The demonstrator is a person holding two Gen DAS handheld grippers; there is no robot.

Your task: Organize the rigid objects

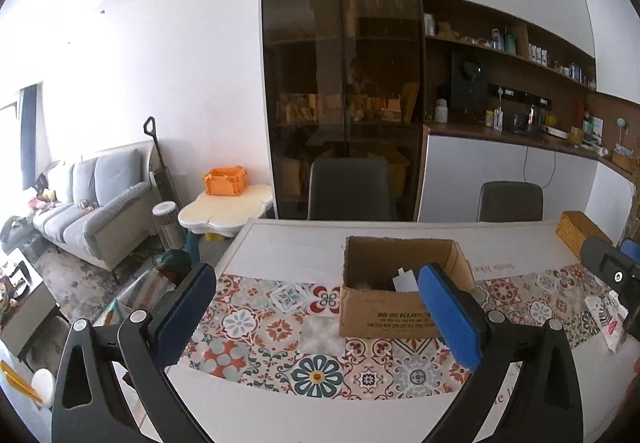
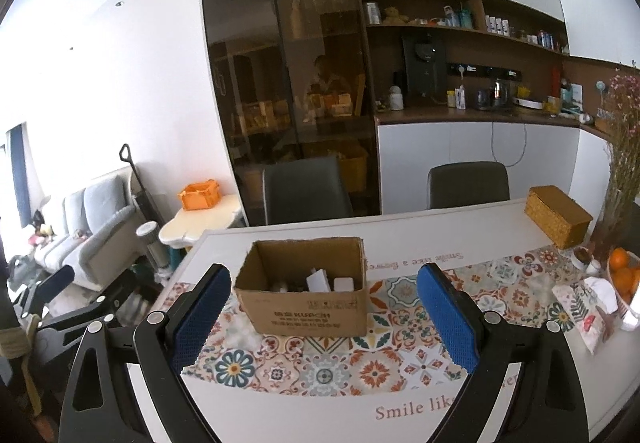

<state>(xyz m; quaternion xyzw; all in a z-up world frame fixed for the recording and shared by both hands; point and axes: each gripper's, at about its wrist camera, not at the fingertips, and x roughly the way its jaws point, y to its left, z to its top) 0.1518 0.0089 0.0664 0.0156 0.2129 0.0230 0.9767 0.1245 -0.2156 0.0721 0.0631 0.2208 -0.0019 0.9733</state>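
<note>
**tilefan22:** ok so what's going on at your end right now?

**me:** I'm hovering both grippers over the table (image 2: 280, 415), pointing a bit downward. My right gripper (image 2: 320, 317) is standing wide, blue pads (image 2: 448, 319) far apart, nothing between them touching. My left gripper (image 1: 316, 313) is looking the same: pads spread wide and gripping nothing. From the right camera I'm catching the left one off at the left edge of the view, and from the left camera the right one is poking in at the right edge.

**tilefan22:** and the stuff you're sorting?

**me:** The cardboard box (image 2: 308, 313) is sitting open-topped on the patterned runner (image 2: 320, 367), roughly mid-table, beyond my fingertips and clear of them. In the right view it's framed between my 2 pads. Inside I'm seeing a couple of white pieces (image 2: 320, 281) and something greyish next to them, too small to say what they are.

**tilefan22:** anything else on the table?

**me:** A woven box (image 2: 558, 217) is sitting at the far right corner, well apart from the cardboard one. Nearer on the right there's a bowl of oranges (image 2: 624, 271) and a floral printed packet (image 2: 588, 317) lying just beside it. 2 dark chairs (image 2: 304, 189) are standing at the far side of the table.
</note>
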